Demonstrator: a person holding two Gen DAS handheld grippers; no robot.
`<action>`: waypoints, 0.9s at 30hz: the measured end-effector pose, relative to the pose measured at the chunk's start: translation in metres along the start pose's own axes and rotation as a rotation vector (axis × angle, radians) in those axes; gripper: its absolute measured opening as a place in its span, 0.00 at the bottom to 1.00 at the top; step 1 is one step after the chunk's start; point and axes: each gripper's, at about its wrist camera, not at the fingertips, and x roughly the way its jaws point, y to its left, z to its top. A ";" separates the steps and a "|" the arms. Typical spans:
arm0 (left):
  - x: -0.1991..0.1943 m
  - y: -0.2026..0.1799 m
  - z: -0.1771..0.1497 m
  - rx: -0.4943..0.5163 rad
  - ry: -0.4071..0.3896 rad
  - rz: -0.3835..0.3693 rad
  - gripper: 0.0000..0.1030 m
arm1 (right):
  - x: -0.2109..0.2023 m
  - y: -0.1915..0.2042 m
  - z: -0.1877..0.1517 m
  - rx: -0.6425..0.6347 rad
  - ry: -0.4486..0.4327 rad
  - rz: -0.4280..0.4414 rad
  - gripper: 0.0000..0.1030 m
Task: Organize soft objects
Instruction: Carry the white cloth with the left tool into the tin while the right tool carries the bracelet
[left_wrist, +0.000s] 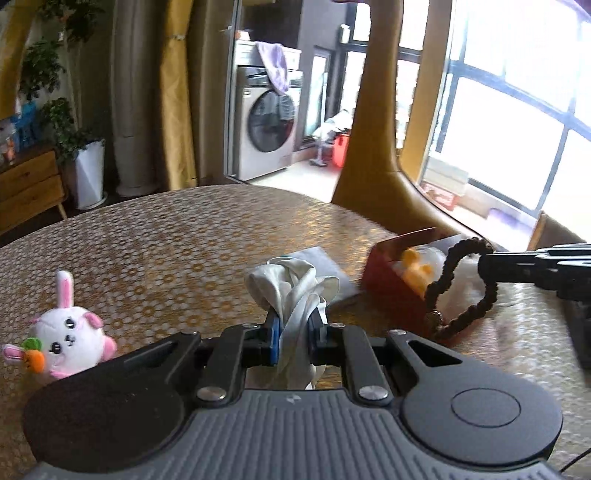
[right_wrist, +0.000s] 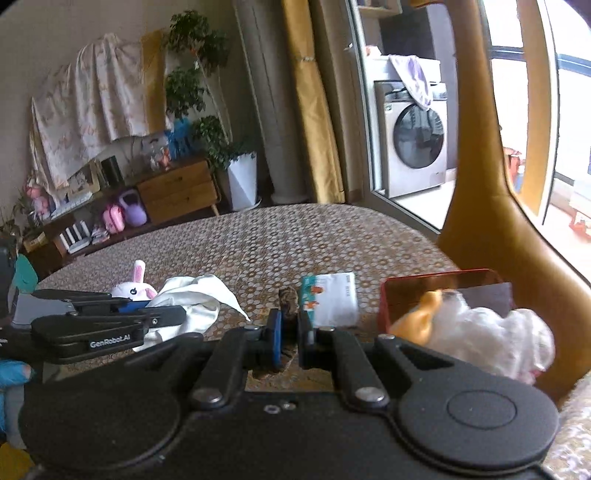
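My left gripper (left_wrist: 293, 326) is shut on a crumpled white cloth (left_wrist: 291, 284), held above the patterned table (left_wrist: 166, 251). In the right wrist view this gripper (right_wrist: 181, 314) sits at the left with the cloth (right_wrist: 199, 295) hanging from it. My right gripper (right_wrist: 290, 332) is shut on a brown bead bracelet (right_wrist: 289, 301). From the left wrist view the bracelet (left_wrist: 461, 291) dangles as a loop from the right gripper (left_wrist: 482, 264), in front of the red box (left_wrist: 388, 284). A white bunny plush (left_wrist: 70, 339) with pink ears lies on the table at the left.
The red box (right_wrist: 436, 282) at the right holds a yellow plush (right_wrist: 424, 314) and a white fluffy toy (right_wrist: 487, 336). A white tissue pack (right_wrist: 332, 299) lies beside the box. A tan chair back (right_wrist: 476, 221) rises behind the table's far right edge.
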 end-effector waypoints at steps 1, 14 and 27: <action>-0.004 -0.005 0.001 0.001 -0.002 -0.013 0.14 | -0.006 -0.004 0.000 0.005 -0.009 -0.008 0.07; 0.003 -0.081 0.026 0.074 -0.007 -0.131 0.14 | -0.053 -0.055 -0.002 0.061 -0.096 -0.113 0.07; 0.062 -0.144 0.051 0.147 0.034 -0.157 0.14 | -0.043 -0.112 -0.011 0.143 -0.117 -0.196 0.07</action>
